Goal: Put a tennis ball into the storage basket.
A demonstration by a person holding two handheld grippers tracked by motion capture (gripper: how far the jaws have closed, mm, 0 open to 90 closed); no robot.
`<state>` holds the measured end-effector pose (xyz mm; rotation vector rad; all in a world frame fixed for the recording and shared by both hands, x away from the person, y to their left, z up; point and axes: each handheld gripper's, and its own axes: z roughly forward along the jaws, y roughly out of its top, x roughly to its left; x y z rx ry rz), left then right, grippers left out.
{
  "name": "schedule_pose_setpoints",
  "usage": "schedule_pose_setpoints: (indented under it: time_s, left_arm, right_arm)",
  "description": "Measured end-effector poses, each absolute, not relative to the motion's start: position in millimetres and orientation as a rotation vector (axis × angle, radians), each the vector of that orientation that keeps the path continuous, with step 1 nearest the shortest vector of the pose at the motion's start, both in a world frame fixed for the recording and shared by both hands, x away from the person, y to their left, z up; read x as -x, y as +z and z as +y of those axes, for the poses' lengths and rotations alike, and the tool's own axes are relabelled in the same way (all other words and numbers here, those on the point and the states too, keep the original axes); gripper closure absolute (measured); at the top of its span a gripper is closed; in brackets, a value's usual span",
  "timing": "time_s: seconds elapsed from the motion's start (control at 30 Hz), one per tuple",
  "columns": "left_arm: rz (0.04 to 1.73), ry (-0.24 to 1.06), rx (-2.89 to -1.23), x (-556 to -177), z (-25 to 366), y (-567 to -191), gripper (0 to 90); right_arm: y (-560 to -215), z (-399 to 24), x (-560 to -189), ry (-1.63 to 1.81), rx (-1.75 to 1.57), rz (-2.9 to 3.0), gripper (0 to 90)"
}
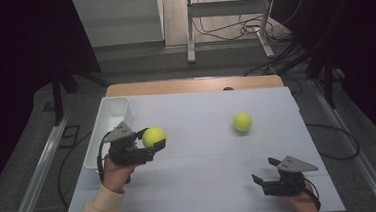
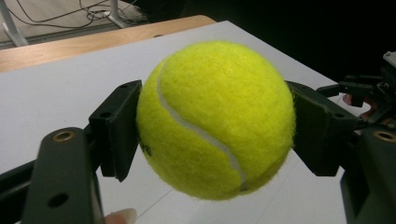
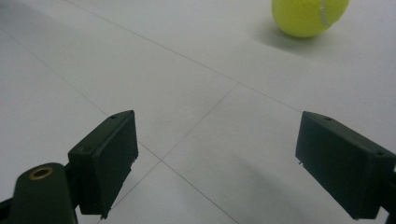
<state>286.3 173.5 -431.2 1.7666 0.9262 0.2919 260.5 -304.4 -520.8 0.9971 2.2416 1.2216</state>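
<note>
**One tennis ball is held above the desk, a second one lies free**

A yellow tennis ball (image 1: 154, 136) is clamped by the left hand-held gripper (image 1: 150, 138). In the left gripper view the ball (image 2: 215, 119) is seen between the two black jaws, and both pads are pressed against its sides, one at the left and one at the right. The ball is lifted from the white desk (image 1: 206, 180); no part of it is touching the surface. A curved white seam is seen across its front. The left hand-held gripper is kept near the left edge of the desk, just beside a white tray (image 1: 108, 122), and the held ball is outside this tray.

A second tennis ball (image 1: 242, 121) is lying on the desk, on the right half and farther from the person, well apart from the first one. Its lower part is also seen at the top of the right gripper view (image 3: 306, 17).

The right hand-held gripper (image 1: 266, 169) is kept low near the front right corner of the desk. Its jaws are spread wide and nothing is between them. The second ball is well ahead of them and is not touched.
</note>
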Motion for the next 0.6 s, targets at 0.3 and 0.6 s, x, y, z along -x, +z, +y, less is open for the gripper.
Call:
schedule_pose_setpoints:
  time_s: [0.3,0.6]
  left_arm:
    - [0.949,0.303,-1.756,-287.6,179.9,-430.7,26.1]
    - [0.969,0.317,-1.749,-289.4,183.8,-430.0,26.1]
  right_arm:
    - [-520.9,-304.7,-260.7,1.223,-0.998,2.242,13.6]
    - [-520.5,-304.4,-260.5,1.225,-0.997,2.239,13.6]
